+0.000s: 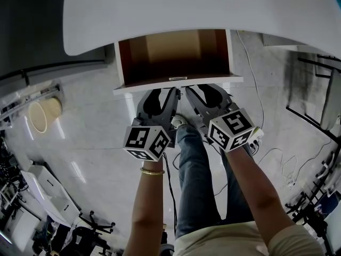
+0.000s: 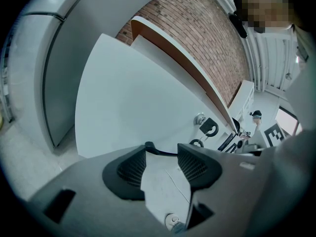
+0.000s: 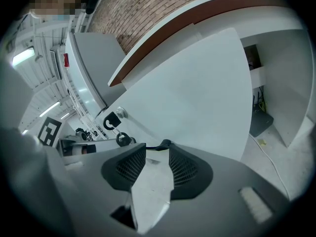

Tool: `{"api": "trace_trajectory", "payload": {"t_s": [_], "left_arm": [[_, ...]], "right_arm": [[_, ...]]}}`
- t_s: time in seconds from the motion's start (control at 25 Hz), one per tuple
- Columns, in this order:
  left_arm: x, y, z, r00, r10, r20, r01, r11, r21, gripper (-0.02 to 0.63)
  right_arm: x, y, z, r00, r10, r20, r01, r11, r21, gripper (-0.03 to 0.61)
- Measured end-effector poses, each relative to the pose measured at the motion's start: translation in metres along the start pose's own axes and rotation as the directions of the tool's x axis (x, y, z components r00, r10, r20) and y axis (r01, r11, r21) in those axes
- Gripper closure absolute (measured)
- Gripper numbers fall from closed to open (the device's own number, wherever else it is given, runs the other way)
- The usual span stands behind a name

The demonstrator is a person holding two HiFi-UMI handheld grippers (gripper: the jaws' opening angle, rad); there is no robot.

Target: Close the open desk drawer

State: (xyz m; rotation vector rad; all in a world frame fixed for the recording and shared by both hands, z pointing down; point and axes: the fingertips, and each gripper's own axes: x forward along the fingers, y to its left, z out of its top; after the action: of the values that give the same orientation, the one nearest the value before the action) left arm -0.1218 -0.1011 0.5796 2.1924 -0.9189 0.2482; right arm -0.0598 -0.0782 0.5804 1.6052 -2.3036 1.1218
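The desk drawer stands pulled out under the white desktop, its brown inside empty. Its white front panel faces me. My left gripper and right gripper sit side by side just below and in front of that panel. Both are open with nothing between the pads. In the left gripper view the gripper points at the white drawer front, close to it. The right gripper faces the same drawer front. A lock with hanging keys sits on the panel between them. I cannot tell whether the tips touch it.
My legs stand right behind the grippers. A round bin sits on the floor at the left. White cables trail on the floor at the right. An office chair base is at the lower left.
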Motion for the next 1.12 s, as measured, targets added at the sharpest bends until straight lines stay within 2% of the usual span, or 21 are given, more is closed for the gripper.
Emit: {"api": "trace_trajectory", "payload": {"t_s": [1.12], "left_arm": [[0.035, 0.012, 0.026, 1.0, 0.0, 0.019, 0.0, 1.0, 0.006, 0.411]], "right_arm": [[0.028, -0.021, 0.029, 1.0, 0.004, 0.031, -0.004, 1.0, -0.013, 0.426]]}}
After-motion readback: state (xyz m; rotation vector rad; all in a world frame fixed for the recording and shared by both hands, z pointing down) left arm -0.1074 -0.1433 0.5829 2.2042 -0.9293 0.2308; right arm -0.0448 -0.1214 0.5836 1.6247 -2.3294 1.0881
